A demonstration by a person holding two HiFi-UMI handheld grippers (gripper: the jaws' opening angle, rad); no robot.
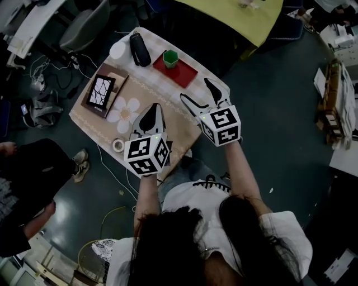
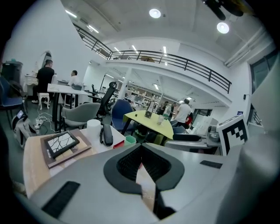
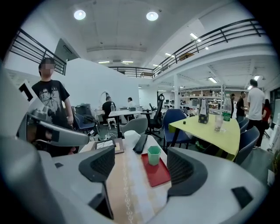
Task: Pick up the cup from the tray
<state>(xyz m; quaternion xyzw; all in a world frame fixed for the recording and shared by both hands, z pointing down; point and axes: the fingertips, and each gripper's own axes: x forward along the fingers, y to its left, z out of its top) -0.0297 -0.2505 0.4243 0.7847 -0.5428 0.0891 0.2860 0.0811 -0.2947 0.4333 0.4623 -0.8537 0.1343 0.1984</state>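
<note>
A green cup (image 1: 170,58) stands upright on a red tray (image 1: 185,74) at the far side of the cloth-covered table (image 1: 162,89). My right gripper (image 1: 197,91) hovers over the table's near right edge, short of the tray, open with nothing between its fingers. Seen from the right gripper view, the cup (image 3: 153,155) and tray (image 3: 158,174) lie ahead, between the spread fingers of the right gripper (image 3: 143,167). My left gripper (image 1: 151,113) is shut and empty over the near middle of the table. The left gripper view has the cup (image 2: 130,139) far ahead, above the left gripper (image 2: 141,151).
A black case (image 1: 140,48) and a white roll (image 1: 118,50) lie left of the tray. A framed picture (image 1: 102,90) sits on a board at the table's left, a tape roll (image 1: 118,146) near the front corner. A yellow table (image 1: 240,14) and chairs stand beyond.
</note>
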